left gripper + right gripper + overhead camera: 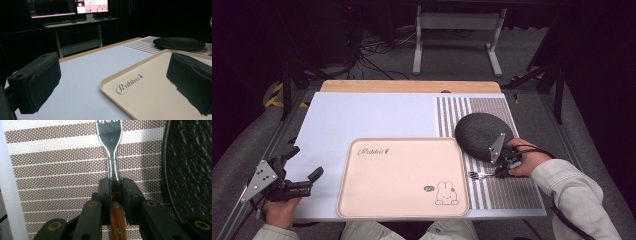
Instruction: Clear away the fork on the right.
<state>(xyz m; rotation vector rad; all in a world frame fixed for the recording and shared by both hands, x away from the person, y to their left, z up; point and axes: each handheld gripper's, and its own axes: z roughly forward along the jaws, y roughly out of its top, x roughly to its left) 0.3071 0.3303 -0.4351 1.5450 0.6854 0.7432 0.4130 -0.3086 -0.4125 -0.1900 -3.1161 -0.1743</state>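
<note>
A fork (478, 175) with a metal head and a wooden handle lies on the striped placemat (517, 192), just right of the tray. My right gripper (501, 171) is shut on its handle. In the right gripper view both jaws of this gripper (115, 187) clamp the wooden handle, and the fork's head (110, 135) points away over the placemat (55, 170). My left gripper (305, 163) stands open near the table's front left corner, holding nothing. In the left gripper view its pads (37, 80) are spread wide apart and face the tray (150, 100).
A beige tray (377, 200) with a rabbit drawing lies at the middle front on a white mat (362, 115). A dark round plate (482, 134) sits on the placemat behind my right gripper, its rim (190, 165) close beside the fork.
</note>
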